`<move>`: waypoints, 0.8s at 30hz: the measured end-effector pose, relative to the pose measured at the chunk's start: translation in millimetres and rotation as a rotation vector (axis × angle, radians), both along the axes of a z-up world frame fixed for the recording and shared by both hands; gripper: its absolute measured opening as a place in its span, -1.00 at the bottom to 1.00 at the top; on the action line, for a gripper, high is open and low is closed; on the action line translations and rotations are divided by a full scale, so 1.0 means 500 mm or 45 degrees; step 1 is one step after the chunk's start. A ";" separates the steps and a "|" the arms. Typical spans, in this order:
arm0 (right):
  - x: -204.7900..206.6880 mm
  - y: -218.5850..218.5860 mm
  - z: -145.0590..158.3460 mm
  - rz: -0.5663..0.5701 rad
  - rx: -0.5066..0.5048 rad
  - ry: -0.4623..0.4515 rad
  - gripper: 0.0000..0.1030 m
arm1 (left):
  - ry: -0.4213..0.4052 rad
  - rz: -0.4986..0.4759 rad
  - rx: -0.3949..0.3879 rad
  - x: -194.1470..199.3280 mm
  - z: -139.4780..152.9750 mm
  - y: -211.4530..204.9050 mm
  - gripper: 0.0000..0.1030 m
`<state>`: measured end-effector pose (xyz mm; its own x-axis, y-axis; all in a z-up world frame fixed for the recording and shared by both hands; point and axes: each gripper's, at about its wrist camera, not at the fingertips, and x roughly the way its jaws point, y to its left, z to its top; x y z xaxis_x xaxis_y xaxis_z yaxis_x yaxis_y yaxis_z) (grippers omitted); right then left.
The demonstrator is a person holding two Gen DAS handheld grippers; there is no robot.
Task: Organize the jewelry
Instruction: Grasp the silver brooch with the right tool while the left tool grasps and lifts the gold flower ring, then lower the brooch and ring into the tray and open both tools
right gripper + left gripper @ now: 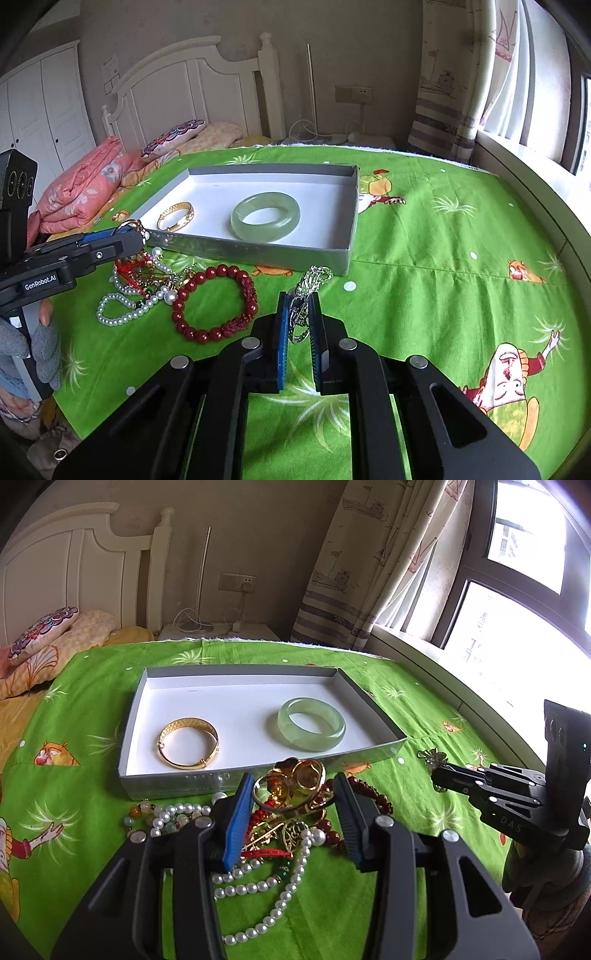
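A grey box with a white inside lies on the green cloth and holds a gold bangle and a jade bangle. My left gripper grips a gold ring-shaped ornament above a jewelry pile with a pearl necklace. A red bead bracelet lies beside the pile. My right gripper is shut on a silver chain.
The green printed cloth covers the bed. Folded pink quilt and pillows lie at the far left. A window sill runs along the right edge. A nightstand with cables stands behind.
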<state>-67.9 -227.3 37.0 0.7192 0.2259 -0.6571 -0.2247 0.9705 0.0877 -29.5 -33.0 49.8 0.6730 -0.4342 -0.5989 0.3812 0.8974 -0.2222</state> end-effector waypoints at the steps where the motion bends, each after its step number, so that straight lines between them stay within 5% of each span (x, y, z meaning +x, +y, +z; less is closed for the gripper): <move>1: 0.004 0.004 0.004 0.009 0.001 -0.006 -0.78 | -0.003 0.004 -0.002 0.006 0.005 0.003 -0.16; 15: 0.175 0.054 0.050 0.041 0.000 -0.035 -0.78 | 0.072 0.087 0.045 0.190 0.033 -0.004 -0.16; 24: 0.268 0.036 0.012 -0.030 0.022 0.044 -0.78 | 0.111 0.134 0.068 0.256 0.013 -0.011 -0.16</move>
